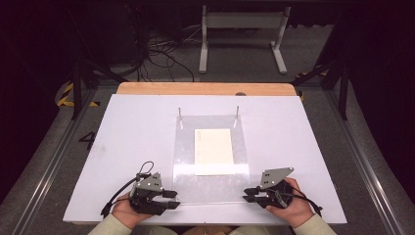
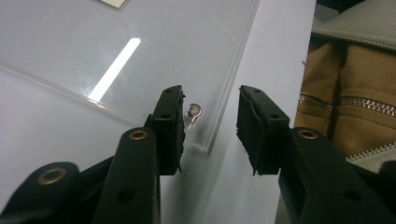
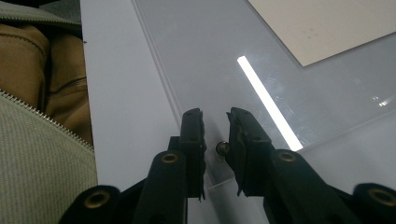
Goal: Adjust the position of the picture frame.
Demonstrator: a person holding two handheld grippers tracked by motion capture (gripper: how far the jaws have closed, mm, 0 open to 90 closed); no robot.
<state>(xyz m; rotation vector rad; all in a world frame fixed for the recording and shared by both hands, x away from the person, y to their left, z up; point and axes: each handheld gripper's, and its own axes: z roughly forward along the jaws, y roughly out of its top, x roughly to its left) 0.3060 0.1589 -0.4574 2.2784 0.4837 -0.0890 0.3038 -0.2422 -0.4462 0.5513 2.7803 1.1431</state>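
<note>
Because the clear acrylic sheet lies flat on the white bench over a cream paper, with two metal pins standing at its 12 o'clock edge, we work at its two near corners, at 7 and 5 o'clock. Our left claw stands open around a small metal pin at its corner, one pad just beside it. Our right claw has narrowed on the matching pin; whether the pads press it we cannot tell. We judge these corner pins fix the sheet.
</note>
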